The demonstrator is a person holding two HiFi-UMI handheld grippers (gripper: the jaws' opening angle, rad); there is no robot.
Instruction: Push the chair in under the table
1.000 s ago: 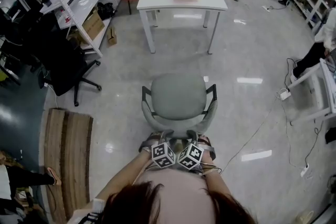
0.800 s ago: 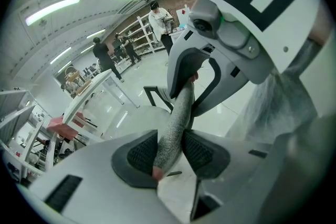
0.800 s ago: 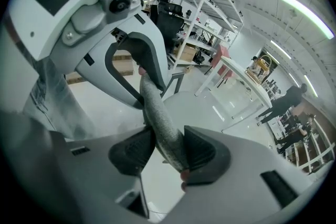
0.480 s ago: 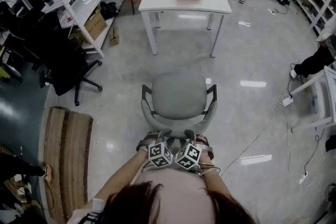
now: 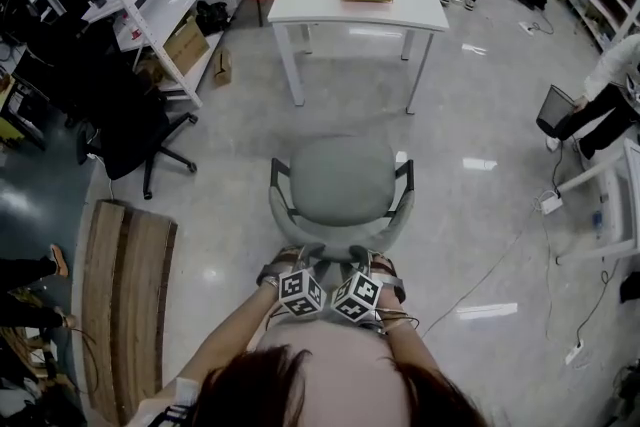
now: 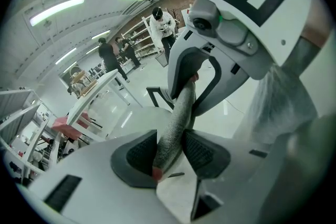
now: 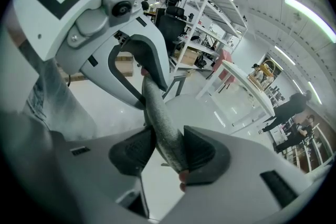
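My left gripper [image 6: 170, 150] and right gripper [image 7: 167, 152] each pinched the chair [image 5: 340, 183] by its backrest rim. From above, my marker cubes [image 5: 303, 293] hid both sets of jaws. The table [image 5: 310, 0] stood well apart.

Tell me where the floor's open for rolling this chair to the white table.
Open: the bare floor between the grey chair and the white table, and under the table between its legs. Crowded: black office chair and shelving to the left; cable on the right.

Side by side, tilted down — left gripper [image 6: 170, 150], right gripper [image 7: 167, 152], jaws clamped.
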